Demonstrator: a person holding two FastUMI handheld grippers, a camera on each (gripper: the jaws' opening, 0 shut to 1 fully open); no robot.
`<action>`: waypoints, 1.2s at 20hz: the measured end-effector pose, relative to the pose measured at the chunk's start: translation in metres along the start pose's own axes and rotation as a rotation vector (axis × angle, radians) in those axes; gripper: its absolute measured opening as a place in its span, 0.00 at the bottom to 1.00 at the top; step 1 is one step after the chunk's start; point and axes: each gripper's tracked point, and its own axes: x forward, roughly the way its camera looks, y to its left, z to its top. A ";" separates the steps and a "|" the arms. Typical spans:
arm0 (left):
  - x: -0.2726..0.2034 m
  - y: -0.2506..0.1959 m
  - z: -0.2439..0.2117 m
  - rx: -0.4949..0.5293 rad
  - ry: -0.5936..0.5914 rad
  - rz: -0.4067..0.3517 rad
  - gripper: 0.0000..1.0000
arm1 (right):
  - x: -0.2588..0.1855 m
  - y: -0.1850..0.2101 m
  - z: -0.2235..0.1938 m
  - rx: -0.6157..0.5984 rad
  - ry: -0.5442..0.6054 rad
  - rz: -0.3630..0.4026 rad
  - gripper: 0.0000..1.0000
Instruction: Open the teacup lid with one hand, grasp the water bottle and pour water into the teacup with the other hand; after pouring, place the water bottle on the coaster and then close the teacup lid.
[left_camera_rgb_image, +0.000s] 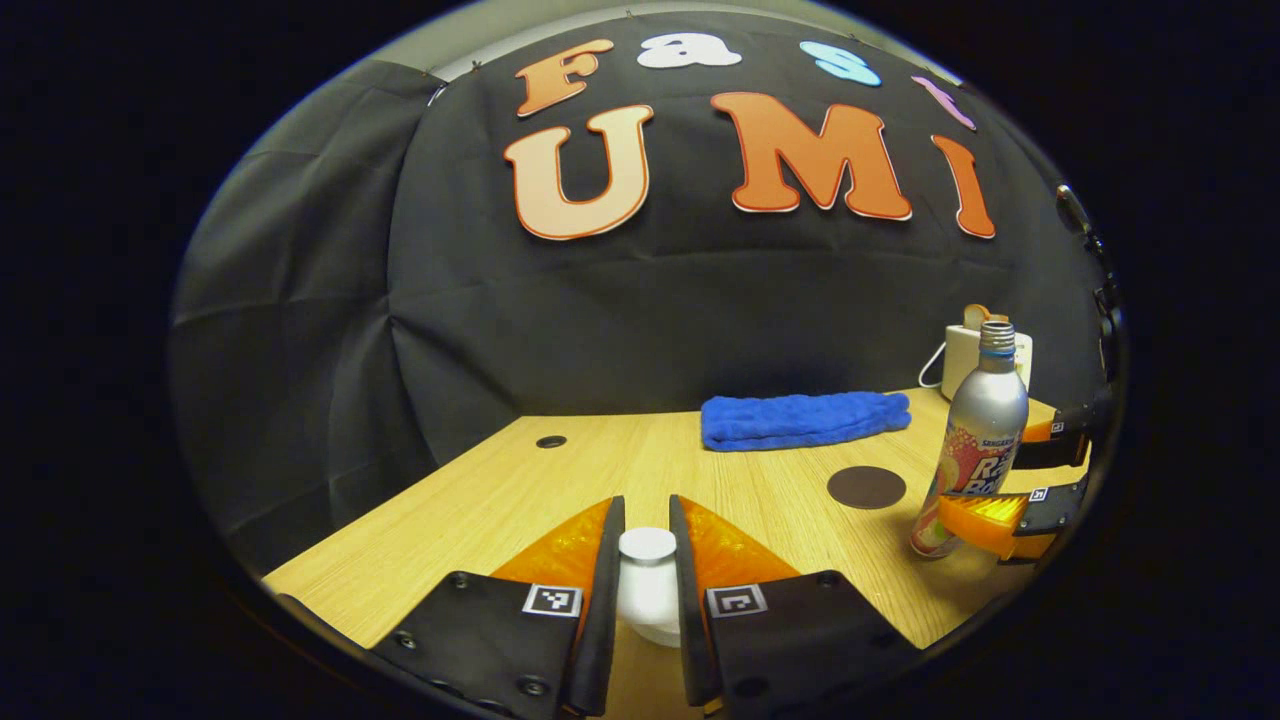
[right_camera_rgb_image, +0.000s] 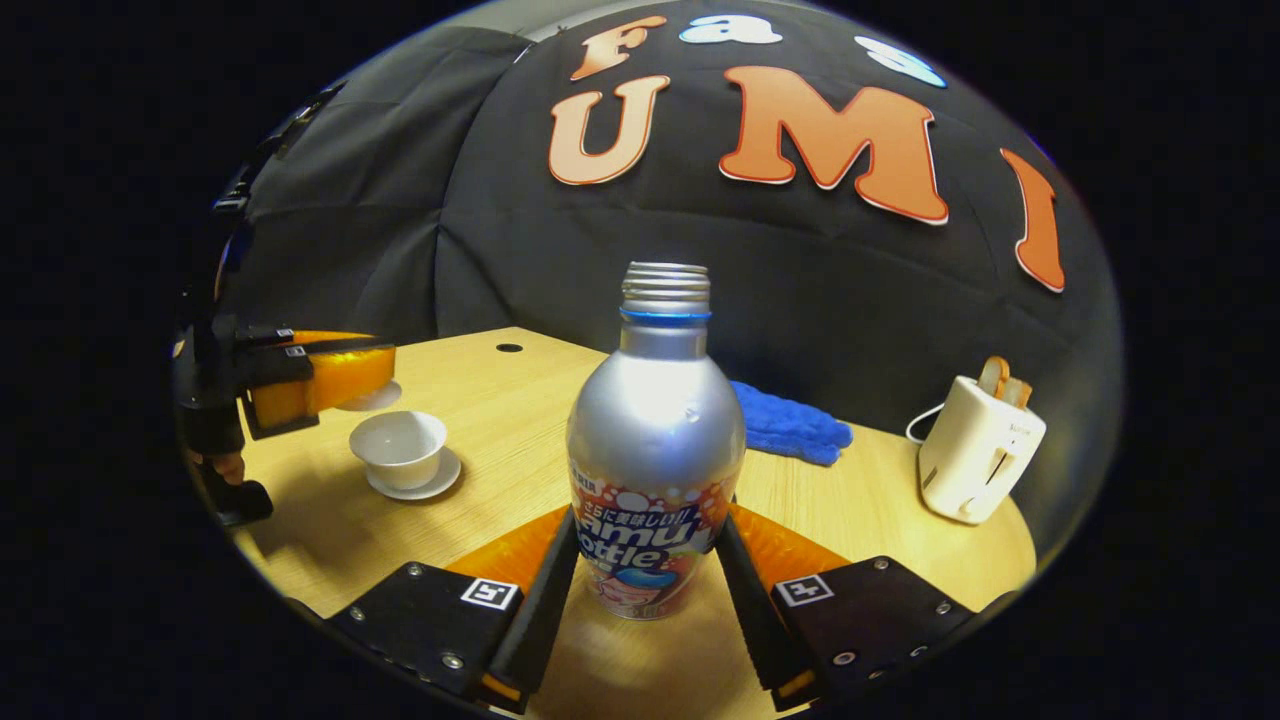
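The right gripper (right_camera_rgb_image: 648, 560) was clamped on the bottle (right_camera_rgb_image: 655, 450), one finger pressed to each side of its printed lower body. The bottle stood upright, long axis vertical, its uncapped threaded neck pointing straight up and its base on or just above the table (right_camera_rgb_image: 880, 500); which of the two could not be told. In the left gripper view the same bottle (left_camera_rgb_image: 975, 440) leaned slightly, neck up, with the right gripper (left_camera_rgb_image: 1010, 490) closed on it from the far side.

The left gripper (left_camera_rgb_image: 647, 575) held the lid (left_camera_rgb_image: 648, 590) by its knob, both fingers tight against the sides, the flat white knob top showing between them and the lid's rim spreading below. In the right gripper view the left gripper (right_camera_rgb_image: 330, 375) hung left of the bottle with the lid (right_camera_rgb_image: 368, 398) under its fingers, raised clear of the cup (right_camera_rgb_image: 398, 445).

The cup sat open on its saucer (right_camera_rgb_image: 425, 485), left of the bottle and just below and beside the lifted lid.

The coaster (left_camera_rgb_image: 866, 487), a dark disc, lay flat on the table just left of the bottle in the left gripper view. Behind the bottle lay a blue towel (right_camera_rgb_image: 790, 425), and to its right a toaster (right_camera_rgb_image: 978, 450) with bread in the slot.
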 end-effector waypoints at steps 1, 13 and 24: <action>-0.004 0.005 -0.001 -0.003 -0.004 0.006 0.31 | -0.001 -0.002 0.004 -0.030 -0.002 -0.013 0.78; -0.029 0.072 -0.006 -0.042 -0.013 0.086 0.31 | 0.004 -0.017 0.030 -0.485 0.036 -0.151 0.77; -0.038 0.113 -0.028 -0.057 0.026 0.128 0.32 | 0.030 0.026 0.044 -0.870 0.009 -0.147 0.77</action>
